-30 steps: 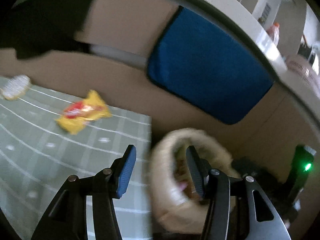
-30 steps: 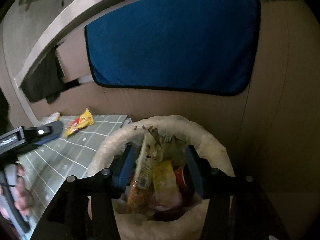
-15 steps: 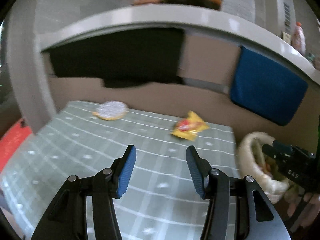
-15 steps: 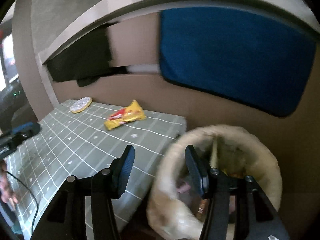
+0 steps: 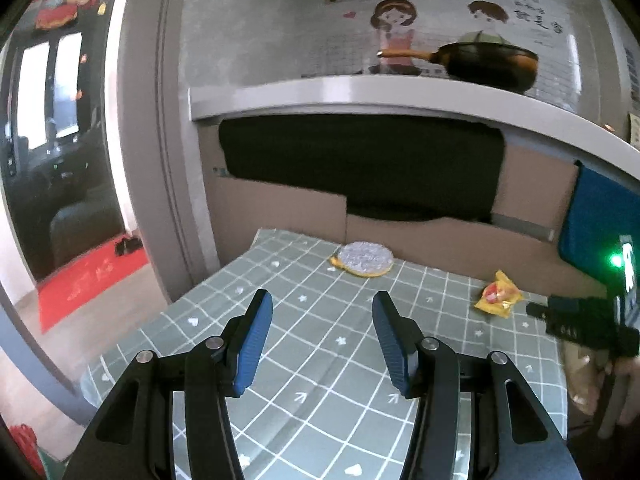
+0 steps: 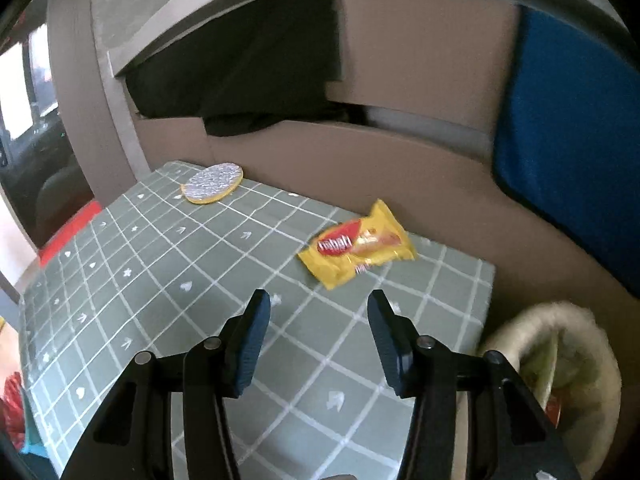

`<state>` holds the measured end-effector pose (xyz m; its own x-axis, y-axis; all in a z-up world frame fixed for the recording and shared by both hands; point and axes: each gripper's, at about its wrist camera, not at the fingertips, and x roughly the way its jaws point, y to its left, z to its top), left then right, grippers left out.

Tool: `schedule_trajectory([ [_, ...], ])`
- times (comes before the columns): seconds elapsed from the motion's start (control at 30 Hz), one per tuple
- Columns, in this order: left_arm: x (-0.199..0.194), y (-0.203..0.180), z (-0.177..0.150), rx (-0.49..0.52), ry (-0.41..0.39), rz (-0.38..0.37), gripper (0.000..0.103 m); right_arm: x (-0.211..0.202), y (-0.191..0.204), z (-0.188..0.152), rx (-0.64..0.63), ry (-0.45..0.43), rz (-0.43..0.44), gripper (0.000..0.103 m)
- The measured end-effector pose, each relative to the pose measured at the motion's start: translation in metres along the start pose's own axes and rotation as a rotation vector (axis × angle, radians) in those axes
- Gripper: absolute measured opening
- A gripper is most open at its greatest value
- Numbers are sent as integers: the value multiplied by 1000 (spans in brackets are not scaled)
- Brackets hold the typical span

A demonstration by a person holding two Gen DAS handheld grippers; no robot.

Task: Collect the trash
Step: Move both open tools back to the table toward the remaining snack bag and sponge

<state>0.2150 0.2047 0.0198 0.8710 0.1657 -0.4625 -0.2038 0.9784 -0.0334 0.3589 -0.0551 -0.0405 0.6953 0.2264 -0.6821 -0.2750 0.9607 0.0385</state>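
Lining up for the next pickup: both grippers hover over the green checked tablecloth (image 6: 168,280) and nothing is held. My right gripper (image 6: 318,338) stands wide, though its jaws have just been closing a little with only cloth showing between them. The left gripper (image 5: 322,338) is wide and empty too.

From the right wrist, the yellow snack wrapper (image 6: 358,250) lies at about twelve o'clock, just beyond the fingertips. The round foil-topped disc (image 6: 212,182) sits farther off at eleven o'clock, near the table's back edge. The lined trash basket (image 6: 560,364), already holding litter, stands at three o'clock beside the table.

I judge the wrapper is my right gripper's next target: push forward, drop the jaws astride it, pinch, swing to the basket. It looks thin and crinkly, so I'd come in low.

The wrapper's red oval carries white lettering, too blurred to read. The wall sticker (image 5: 436,24) bears Chinese characters I can't make out.
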Motion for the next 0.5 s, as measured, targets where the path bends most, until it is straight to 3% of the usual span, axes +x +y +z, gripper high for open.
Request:
schedule_trajectory([
  [0.1,24,11,-8,-55,44,-44,53,16,-6,14,3,-14,-32,48],
  [0.27,67,13,-21,-122,123,-97,53,50,-41,30,127,5,-21,49],
  [0.5,116,13,-30,-159,216,-178,53,125,-47,48,116,123,-88,49],
])
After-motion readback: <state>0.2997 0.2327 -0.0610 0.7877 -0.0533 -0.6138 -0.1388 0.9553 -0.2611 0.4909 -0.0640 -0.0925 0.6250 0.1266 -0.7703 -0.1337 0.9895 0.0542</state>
